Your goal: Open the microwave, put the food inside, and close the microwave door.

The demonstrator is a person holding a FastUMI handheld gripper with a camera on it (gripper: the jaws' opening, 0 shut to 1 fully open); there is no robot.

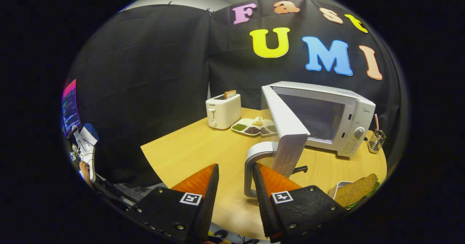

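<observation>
The gripper (236, 175) is hovering over the near edge of the table (203, 146), its fingers (203, 180) standing apart with nothing between them. The door's handle (254, 164) is sitting just ahead, by the right finger's tip; whether it is touching that finger is hard to tell.

The microwave (341, 124) is standing at about 1 o'clock from the fingers, its door (287, 131) swinging wide open toward the gripper and hiding part of the cavity behind it. The cavity's inside is looking dim and hard to read.

The sandwich (358, 189) is lying at 3 o'clock, in a white dish (337, 188) at the table's edge, half cut off by the right finger's mount.

A toaster (223, 110) with bread (230, 94) in it is standing at 12 o'clock by the wall, and a tray (254, 127) of small foods is lying between it and the microwave, partly covered by the door. A wire holder (376, 139) with a straw is standing past the microwave's far side.

Bare tabletop is lying open from the fingers toward the toaster; the table's left edge is running at 10 o'clock.
</observation>
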